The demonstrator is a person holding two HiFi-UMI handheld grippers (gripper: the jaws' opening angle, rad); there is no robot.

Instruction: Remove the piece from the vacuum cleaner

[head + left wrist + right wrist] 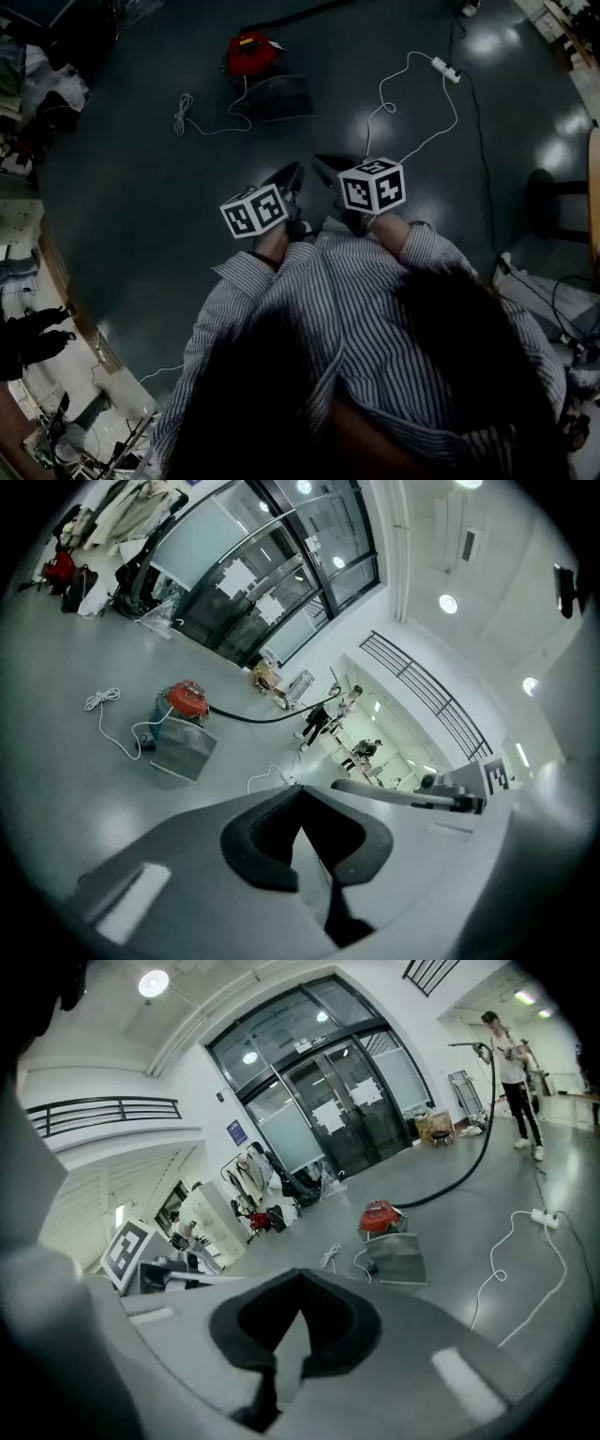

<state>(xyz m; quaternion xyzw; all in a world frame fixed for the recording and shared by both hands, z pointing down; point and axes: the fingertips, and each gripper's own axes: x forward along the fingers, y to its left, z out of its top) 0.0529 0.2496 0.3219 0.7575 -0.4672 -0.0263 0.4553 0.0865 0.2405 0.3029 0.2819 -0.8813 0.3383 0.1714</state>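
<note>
Left gripper [294, 171] and right gripper [322, 162], pressed together empty, hover well short of the vacuum cleaner [251, 53].

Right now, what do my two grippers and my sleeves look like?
The left gripper and right gripper match: grey bodies narrowing to a point, black pads inside the jaws, and a white cube with black square markers on each. The sleeves belong to a long-sleeved shirt with fine light and dark stripes.

A small red vacuum cleaner [251, 53] stands upright on the floor [141, 187]. A flat grey piece [277, 97] lies right against it, and a black hose [461, 1177] runs off from it.
</note>
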